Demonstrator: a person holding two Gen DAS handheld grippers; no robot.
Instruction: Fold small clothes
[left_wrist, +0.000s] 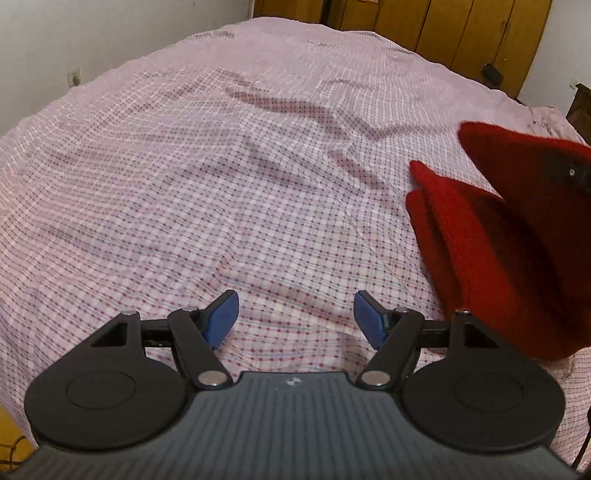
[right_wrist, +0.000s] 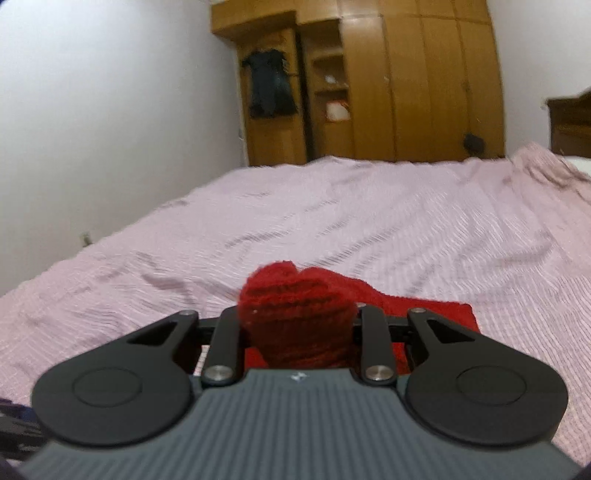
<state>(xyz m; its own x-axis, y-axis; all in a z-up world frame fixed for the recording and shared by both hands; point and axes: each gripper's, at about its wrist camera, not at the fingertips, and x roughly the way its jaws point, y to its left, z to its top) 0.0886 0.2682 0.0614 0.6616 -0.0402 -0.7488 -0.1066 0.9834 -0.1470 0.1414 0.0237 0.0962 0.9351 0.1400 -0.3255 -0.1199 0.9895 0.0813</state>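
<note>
A red knitted garment (right_wrist: 295, 317) is bunched between the jaws of my right gripper (right_wrist: 297, 325), which is shut on it; its pads are hidden by the wool. The rest of the garment trails flat onto the bed behind the gripper. In the left wrist view the same red garment (left_wrist: 491, 258) hangs folded at the right edge, lifted off the sheet, with a dark part of the other gripper (left_wrist: 576, 173) at its top. My left gripper (left_wrist: 295, 317) hovers over the checked sheet with its blue pads (left_wrist: 223, 317) wide apart and nothing between them.
A pink checked sheet (left_wrist: 221, 184) covers a wide bed with a few creases. A wooden wardrobe (right_wrist: 406, 81) stands behind the bed, dark clothing (right_wrist: 267, 85) hanging on it. A white wall (right_wrist: 110, 110) runs along the left side. Dark wooden furniture (right_wrist: 569, 118) stands at the far right.
</note>
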